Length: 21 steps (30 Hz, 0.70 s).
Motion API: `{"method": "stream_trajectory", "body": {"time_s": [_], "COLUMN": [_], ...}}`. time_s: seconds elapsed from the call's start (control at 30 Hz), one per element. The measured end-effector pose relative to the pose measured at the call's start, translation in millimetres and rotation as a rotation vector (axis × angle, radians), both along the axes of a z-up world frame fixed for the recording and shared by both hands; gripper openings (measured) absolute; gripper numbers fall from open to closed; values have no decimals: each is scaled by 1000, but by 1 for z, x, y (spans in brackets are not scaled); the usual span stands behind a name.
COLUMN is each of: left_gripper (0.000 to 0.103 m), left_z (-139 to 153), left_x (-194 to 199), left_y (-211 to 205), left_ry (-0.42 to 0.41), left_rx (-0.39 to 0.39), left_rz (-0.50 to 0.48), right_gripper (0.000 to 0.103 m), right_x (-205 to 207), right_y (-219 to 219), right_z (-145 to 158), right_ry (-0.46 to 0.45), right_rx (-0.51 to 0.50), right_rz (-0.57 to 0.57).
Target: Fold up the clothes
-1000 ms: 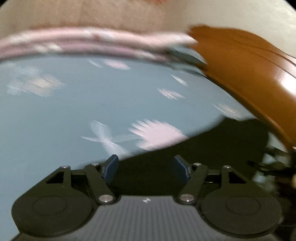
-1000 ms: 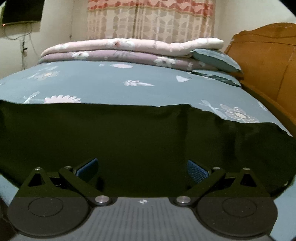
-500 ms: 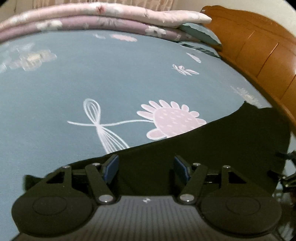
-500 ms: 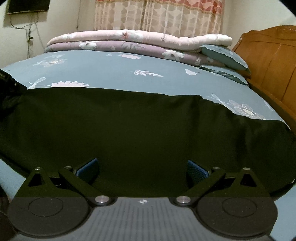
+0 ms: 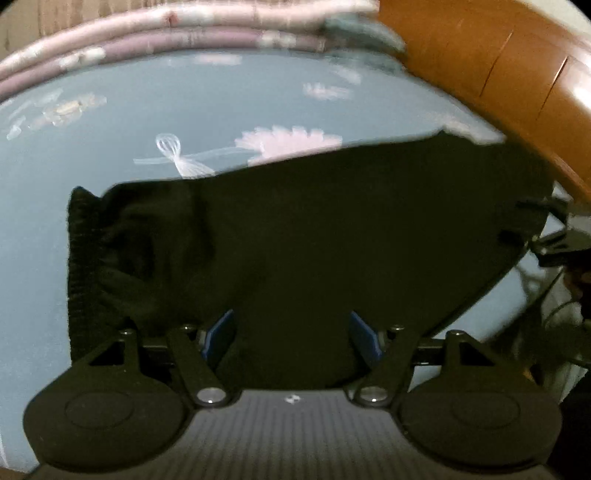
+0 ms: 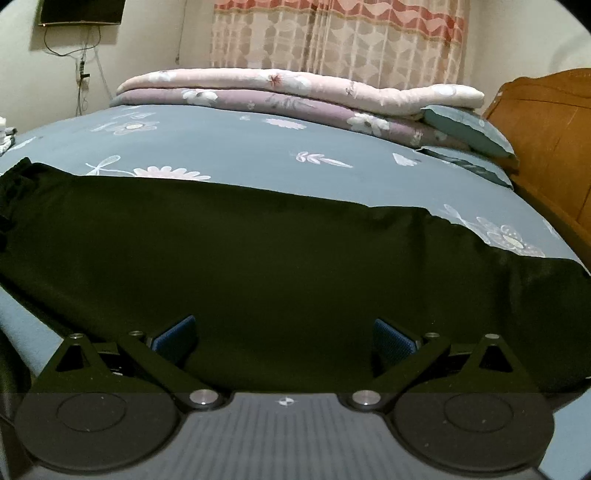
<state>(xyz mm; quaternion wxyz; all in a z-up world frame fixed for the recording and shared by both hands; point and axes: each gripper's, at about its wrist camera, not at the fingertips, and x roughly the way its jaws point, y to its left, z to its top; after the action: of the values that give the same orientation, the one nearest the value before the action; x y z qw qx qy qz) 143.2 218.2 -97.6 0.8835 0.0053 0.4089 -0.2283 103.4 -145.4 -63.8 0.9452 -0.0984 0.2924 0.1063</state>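
Black garment (image 6: 280, 258) on floral bedsheet (image 6: 236, 147), left tongs (image 5: 291, 338) just widening, right tongs (image 6: 284, 339) released, no readable writing

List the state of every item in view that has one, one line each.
Black garment: spread flat across the bed, ribbed band at one end, not yet folded.
Left gripper: open, jaws just widened, over the garment, pads not pressing it.
Right gripper: open, over the garment's near edge.
Quilts: folded, stacked at the far side of the bed.
Curtain: drawn shut.
Screen: dark.
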Motion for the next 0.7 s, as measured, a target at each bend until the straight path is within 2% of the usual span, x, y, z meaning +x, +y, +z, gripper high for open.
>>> {"method": "stream_trajectory", "body": {"time_s": [0.2, 0.27, 0.37, 0.43, 0.5, 0.57, 0.63, 0.7], "left_gripper": [72, 72, 78, 79, 79, 79, 79, 79], "left_z": [10, 15, 25, 21, 12, 0, -6, -2], "left_x": [-14, -19, -24, -21, -16, -15, -20, -23], "left_y": [12, 16, 15, 19, 28, 38, 44, 45], "left_ry": [26, 25, -61, -73, -43, 4, 1, -2], "left_rx": [24, -4, -45, -68, -90, -148, -197, -214], "left_rz": [100, 134, 142, 180, 245, 295, 320, 340], "right_gripper": [103, 103, 103, 103, 103, 103, 103, 103], "right_x": [0, 0, 1, 1, 1, 0, 0, 1], "right_y": [-3, -4, -2, 1, 4, 7, 9, 10], "right_z": [2, 3, 3, 3, 3, 3, 2, 2], "right_ry": [-2, -3, 0, 0, 2, -2, -2, 4], "right_rx": [-4, -2, 1, 2, -8, -29, -45, -51], "right_rz": [-25, -31, -30, -28, -19, -9, -4, -7]}}
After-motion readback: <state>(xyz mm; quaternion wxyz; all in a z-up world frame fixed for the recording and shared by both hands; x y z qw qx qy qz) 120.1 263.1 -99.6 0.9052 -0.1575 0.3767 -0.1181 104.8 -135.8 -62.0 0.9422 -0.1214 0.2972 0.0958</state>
